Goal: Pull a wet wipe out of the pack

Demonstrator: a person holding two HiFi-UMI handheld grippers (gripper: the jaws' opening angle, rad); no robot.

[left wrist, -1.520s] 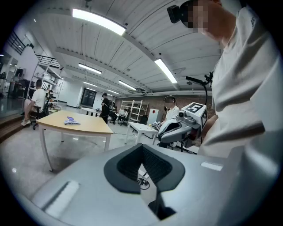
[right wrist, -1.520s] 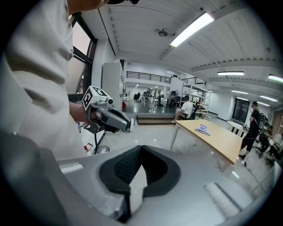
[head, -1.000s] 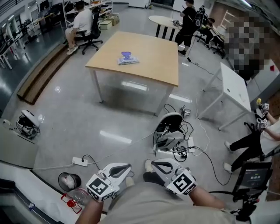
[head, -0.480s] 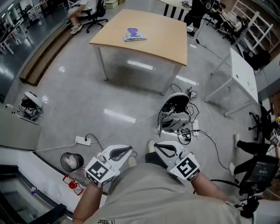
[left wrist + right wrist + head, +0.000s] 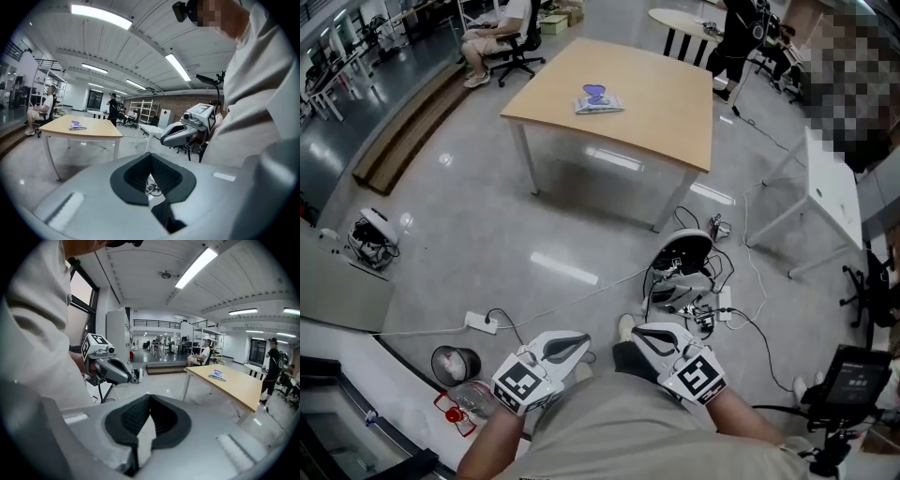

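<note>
Left claw (image 5: 568,345) and right claw (image 5: 643,336) were held side by side near the person's body, each with jaws fully together and holding nothing. The wet wipe pack (image 5: 598,99) lay on the far worktop (image 5: 666,127), well apart from both.

At twelve o'clock, the table (image 5: 656,112) top is matt pale wood and the wipe pack (image 5: 598,99) on it glossy plastic film. The floor (image 5: 487,225) is polished grey. My left gripper (image 5: 151,155) and right gripper (image 5: 149,397) are smooth grey plastic with ribbed black pads (image 5: 164,174).
</note>
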